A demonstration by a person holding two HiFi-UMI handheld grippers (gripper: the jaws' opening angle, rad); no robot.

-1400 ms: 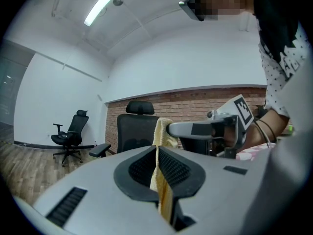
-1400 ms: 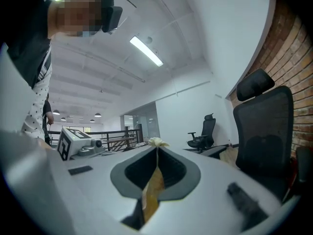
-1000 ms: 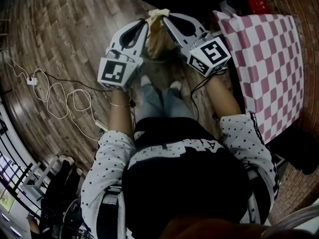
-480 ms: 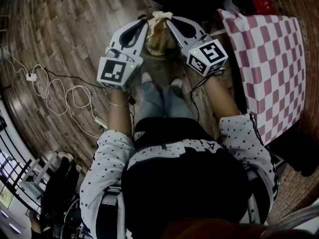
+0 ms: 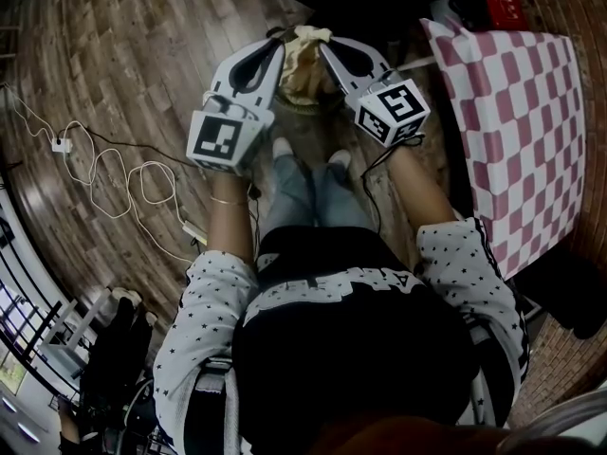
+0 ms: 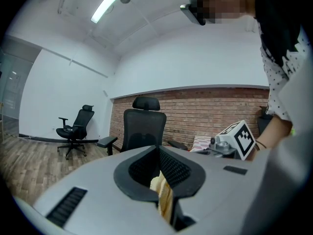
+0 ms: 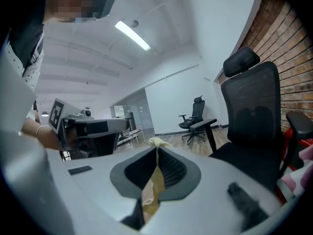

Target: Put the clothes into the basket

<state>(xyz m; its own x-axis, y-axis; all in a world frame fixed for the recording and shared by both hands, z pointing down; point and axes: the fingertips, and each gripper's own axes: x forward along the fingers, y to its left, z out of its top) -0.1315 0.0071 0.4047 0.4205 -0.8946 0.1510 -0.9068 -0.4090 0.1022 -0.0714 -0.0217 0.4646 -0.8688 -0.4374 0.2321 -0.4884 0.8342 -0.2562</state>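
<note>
Both tongs, the left tongs (image 5: 281,47) and the right tongs (image 5: 324,45), pinch one beige garment (image 5: 303,64) left of the checked bench (image 5: 512,121). Putting it into the basket is not yet done, I judge.

White sleeves (image 5: 213,297) dotted with black stars, black top (image 5: 351,349), blue jeans (image 5: 305,192), white shoes (image 5: 282,147), thin bracelet (image 5: 228,200). The grey left claw (image 5: 275,53) and right claw (image 5: 330,50) each bear 1 black-and-white marker cube (image 5: 226,138).

Cream-tan garment (image 5: 304,57) hangs bunched, pinched at top, apparently over the basket (image 5: 305,109).
</note>
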